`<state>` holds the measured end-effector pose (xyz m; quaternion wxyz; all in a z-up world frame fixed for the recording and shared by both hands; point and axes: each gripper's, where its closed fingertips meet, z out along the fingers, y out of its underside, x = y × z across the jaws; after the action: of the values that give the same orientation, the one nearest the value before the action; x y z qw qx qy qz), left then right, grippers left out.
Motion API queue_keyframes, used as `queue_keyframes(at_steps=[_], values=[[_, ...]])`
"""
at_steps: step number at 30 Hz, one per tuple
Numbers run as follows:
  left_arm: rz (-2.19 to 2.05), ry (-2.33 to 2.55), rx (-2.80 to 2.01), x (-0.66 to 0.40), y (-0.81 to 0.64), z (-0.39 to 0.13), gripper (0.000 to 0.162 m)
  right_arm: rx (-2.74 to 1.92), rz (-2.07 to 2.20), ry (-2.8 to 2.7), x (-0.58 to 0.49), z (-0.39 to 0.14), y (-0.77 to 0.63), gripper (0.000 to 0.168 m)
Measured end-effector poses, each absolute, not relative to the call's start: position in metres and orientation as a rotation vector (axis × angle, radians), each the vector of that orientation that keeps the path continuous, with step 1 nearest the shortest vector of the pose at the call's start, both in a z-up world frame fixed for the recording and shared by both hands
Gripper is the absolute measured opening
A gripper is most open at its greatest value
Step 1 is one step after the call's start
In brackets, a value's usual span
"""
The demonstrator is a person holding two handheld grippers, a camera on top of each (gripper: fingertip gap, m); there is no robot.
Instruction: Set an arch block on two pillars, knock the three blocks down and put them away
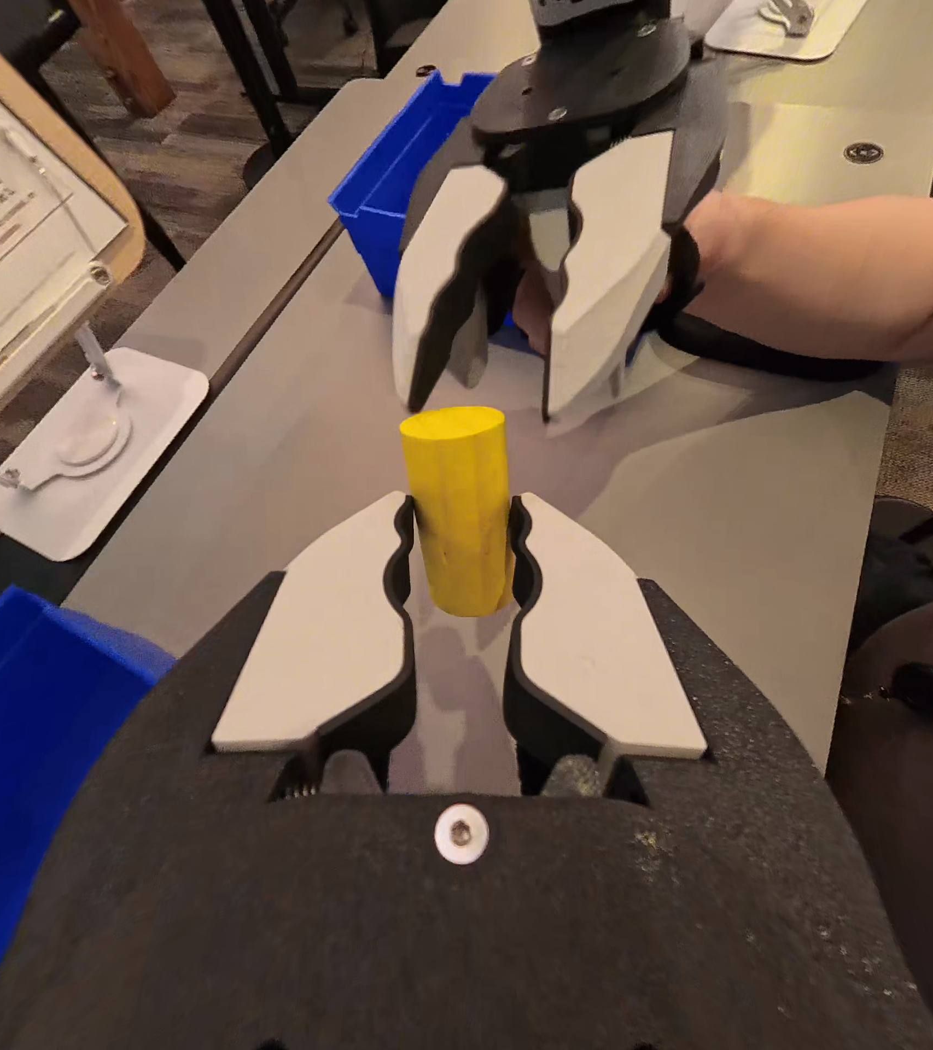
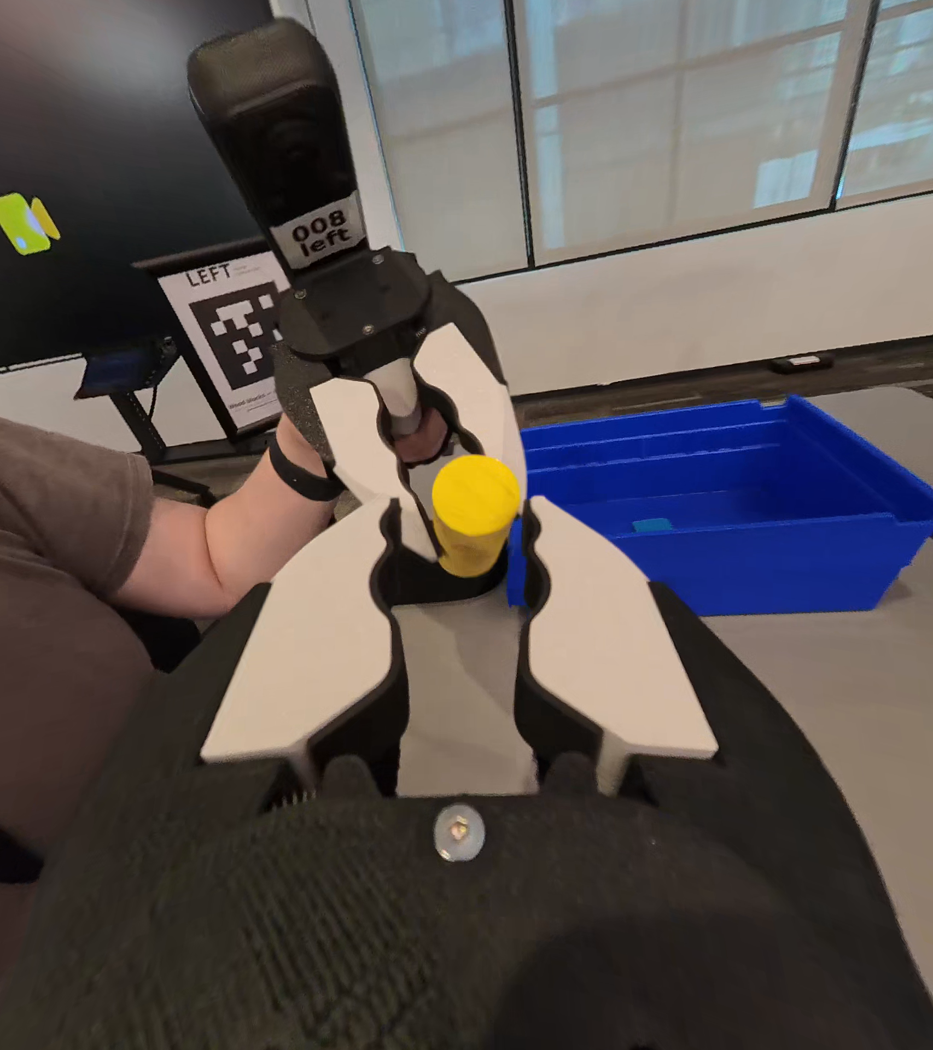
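Observation:
A yellow cylinder block [image 1: 455, 454] stands upright between the fingers of my left gripper [image 1: 461, 503], which is shut on its sides. Its base is at or just above the grey table [image 1: 680, 511]; I cannot tell which. My right gripper [image 1: 478, 409] hangs open and empty just beyond the block's top, pointing down. In the right wrist view, the right gripper [image 2: 463, 503] is open, with the yellow cylinder [image 2: 475, 494] just past its fingertips, held by the left gripper [image 2: 475, 534]. No arch block or second pillar is in view.
A blue bin [image 2: 737, 568] stands right of the block and holds a small teal piece [image 2: 652, 525]; it also shows at lower left [image 1: 26, 738]. A second blue bin [image 1: 390, 170] is behind the right gripper. A white stand base [image 1: 95, 449] lies left. A person's forearm [image 1: 822, 284] reaches in from the right. Only a small space, under 4 cm, lies between the two pairs of fingers.

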<state>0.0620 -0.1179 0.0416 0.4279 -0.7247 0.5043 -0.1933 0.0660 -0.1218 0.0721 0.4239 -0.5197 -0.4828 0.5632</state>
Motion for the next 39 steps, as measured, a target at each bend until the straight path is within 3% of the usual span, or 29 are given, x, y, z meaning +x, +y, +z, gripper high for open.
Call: queue_keyframes(at_steps=[6, 8, 11, 16, 19, 22, 24, 34, 39], values=[[-0.48, 1.278, -1.799, 0.068, -0.116, 0.031, 0.033, -1.389, 1.264, -1.315, 0.064, 0.048, -0.117, 0.032], [-0.259, 1.224, -1.848, 0.038, -0.097, 0.024, 0.044, -1.476, 1.104, -1.319, 0.069, 0.031, -0.096, 0.032], [-0.002, 1.055, -1.979, -0.031, -0.074, 0.011, 0.037, -1.708, 0.698, -1.221, 0.094, -0.017, -0.031, 0.032], [-0.357, 0.675, -2.387, -0.088, -0.08, -0.038, 0.045, -1.893, 0.536, -0.996, 0.112, -0.07, 0.018, 0.032], [-0.566, 0.512, -2.528, -0.094, -0.087, -0.066, 0.035, -1.92, 0.382, -1.015, 0.117, -0.09, 0.027, 0.032], [-0.639, 0.39, -2.68, -0.099, -0.091, -0.09, 0.048, -1.972, 0.404, -0.983, 0.122, -0.103, 0.031, 0.032], [-0.675, 0.361, -2.757, -0.098, -0.092, -0.1, 0.045, -2.005, 0.402, -0.971, 0.127, -0.111, 0.034, 0.032], [-0.308, 0.335, -3.059, -0.121, -0.09, -0.132, 0.073, -2.016, 0.367, -0.953, 0.135, -0.115, 0.041, 0.033], [-0.17, 0.342, -3.136, -0.125, -0.09, -0.135, 0.076, -2.01, 0.336, -0.957, 0.138, -0.114, 0.043, 0.034]])
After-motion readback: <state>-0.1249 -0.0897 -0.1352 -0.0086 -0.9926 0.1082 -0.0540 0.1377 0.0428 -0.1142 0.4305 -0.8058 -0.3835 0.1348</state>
